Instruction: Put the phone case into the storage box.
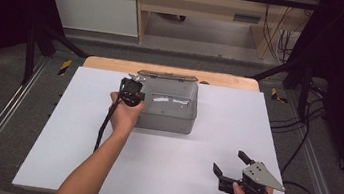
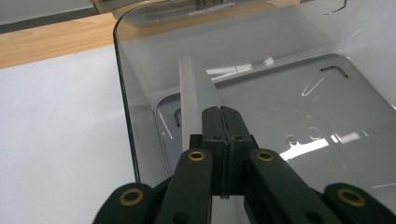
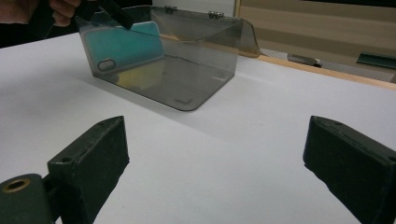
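Note:
A smoky grey see-through box stands at the back middle of the white table, its lid swung open behind it. A teal phone case stands on edge against the box's left wall. My left gripper reaches down into that end of the box. Its jaws are shut, meeting at the top edge of the case, which looks pale from above. My right gripper rests near the table's front right, open, with nothing between its jaws.
The white table top spreads wide around the box. A wooden strip runs along its far edge, where a small flat object lies. Black frame posts and cables stand on both sides.

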The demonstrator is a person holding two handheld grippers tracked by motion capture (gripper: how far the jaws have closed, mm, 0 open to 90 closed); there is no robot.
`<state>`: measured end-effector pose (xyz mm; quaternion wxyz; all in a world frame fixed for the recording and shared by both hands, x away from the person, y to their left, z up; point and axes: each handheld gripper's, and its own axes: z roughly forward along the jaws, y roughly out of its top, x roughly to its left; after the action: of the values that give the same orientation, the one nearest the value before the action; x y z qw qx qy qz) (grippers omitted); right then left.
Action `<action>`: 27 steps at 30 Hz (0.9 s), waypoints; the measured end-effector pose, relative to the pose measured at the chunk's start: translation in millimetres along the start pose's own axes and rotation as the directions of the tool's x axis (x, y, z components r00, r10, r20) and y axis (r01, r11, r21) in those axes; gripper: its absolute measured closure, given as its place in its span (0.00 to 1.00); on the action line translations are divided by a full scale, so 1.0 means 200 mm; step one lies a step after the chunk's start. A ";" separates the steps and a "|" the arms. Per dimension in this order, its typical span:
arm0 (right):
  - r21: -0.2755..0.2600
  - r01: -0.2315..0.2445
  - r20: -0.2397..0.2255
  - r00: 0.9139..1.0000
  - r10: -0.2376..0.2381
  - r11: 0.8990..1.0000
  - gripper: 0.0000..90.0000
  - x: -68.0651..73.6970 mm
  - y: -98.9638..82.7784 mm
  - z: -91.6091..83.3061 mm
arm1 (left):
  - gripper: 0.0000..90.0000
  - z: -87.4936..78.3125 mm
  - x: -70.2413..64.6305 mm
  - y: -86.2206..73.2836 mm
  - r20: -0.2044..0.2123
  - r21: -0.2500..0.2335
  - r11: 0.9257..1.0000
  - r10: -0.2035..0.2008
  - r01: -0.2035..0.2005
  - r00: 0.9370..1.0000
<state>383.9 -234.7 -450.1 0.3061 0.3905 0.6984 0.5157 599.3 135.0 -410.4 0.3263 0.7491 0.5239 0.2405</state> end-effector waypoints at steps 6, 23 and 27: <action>0.002 -0.002 0.000 1.000 0.002 1.000 0.08 0.00 0.00 0.00 | 0.99 -0.01 0.00 0.00 -0.006 0.001 1.000 0.004 -0.004 1.000; 0.009 0.008 -0.005 1.000 -0.008 1.000 0.08 0.01 0.00 0.01 | 1.00 -0.11 0.01 0.03 0.043 -0.133 0.991 0.013 -0.007 0.999; 0.007 0.005 -0.001 1.000 -0.005 1.000 0.08 0.00 0.00 0.00 | 1.00 -0.15 0.00 0.02 0.063 -0.175 0.984 0.025 -0.014 0.998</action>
<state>384.3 -234.1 -451.0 0.3056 0.3896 0.7014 0.5128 580.8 141.7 -387.0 0.4052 0.7301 0.4826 0.2642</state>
